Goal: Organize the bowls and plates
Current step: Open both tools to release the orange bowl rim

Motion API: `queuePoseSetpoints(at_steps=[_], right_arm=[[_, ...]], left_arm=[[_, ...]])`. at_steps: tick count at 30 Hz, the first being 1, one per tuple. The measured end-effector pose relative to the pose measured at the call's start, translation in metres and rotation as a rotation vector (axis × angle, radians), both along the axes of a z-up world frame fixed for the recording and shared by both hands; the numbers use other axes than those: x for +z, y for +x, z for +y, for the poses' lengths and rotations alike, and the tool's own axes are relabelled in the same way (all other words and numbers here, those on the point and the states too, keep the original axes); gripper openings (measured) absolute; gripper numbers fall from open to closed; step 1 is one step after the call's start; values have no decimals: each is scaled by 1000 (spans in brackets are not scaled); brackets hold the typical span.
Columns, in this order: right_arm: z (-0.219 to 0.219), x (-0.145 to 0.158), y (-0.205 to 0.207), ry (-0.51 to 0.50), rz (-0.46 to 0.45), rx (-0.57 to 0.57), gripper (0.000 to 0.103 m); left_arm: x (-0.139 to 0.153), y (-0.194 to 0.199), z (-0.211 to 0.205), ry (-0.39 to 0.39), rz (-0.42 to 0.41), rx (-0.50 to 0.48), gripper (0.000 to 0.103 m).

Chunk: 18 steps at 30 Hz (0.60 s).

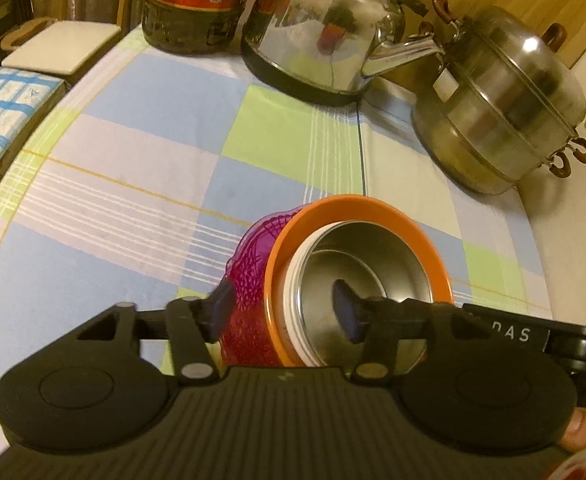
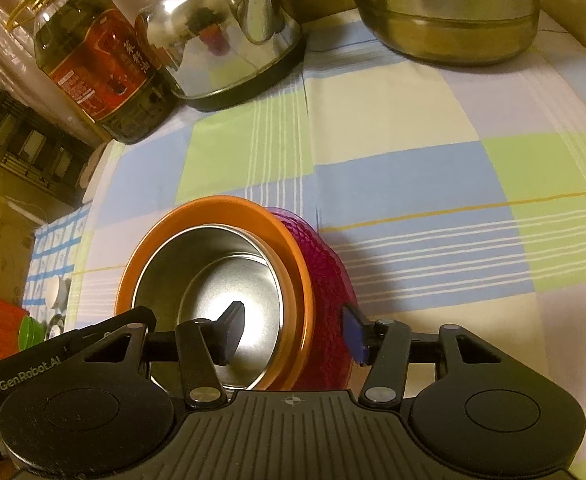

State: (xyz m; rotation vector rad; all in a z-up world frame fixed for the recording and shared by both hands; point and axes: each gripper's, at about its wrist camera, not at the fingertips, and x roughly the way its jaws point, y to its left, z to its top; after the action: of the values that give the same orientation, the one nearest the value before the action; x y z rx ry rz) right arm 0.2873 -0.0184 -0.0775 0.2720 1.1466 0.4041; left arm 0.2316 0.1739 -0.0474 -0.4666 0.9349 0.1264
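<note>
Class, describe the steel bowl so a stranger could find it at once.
On the checked tablecloth, in front of the kettle, both grippers hold a nested stack. The steel bowl sits innermost, inside the orange bowl and the pink dish: the only shiny metal one.

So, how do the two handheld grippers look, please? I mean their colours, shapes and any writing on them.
Both are matte black plastic. The left gripper has a ribbed body, two round discs, silver pivot pins, dark blue finger pads and white letters "DAS" on its side. The right gripper has the same build, with a small crosshair mark and grey "GenRobot.AI" lettering. No cables or sleeves are visible.
</note>
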Motion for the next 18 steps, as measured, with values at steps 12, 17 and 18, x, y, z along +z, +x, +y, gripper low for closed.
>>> queuePoseSetpoints(at_steps=[12, 17, 18], right_arm=[[-14, 23, -16, 22, -51, -7, 54], [-18, 33, -27, 28, -80, 5, 66], [-19, 35, -30, 26, -88, 6, 68]], left_arm=[[23, -27, -12, 137, -60, 0, 69], [31, -40, -14, 148, -76, 16, 80], [33, -43, -14, 146, -78, 16, 82]])
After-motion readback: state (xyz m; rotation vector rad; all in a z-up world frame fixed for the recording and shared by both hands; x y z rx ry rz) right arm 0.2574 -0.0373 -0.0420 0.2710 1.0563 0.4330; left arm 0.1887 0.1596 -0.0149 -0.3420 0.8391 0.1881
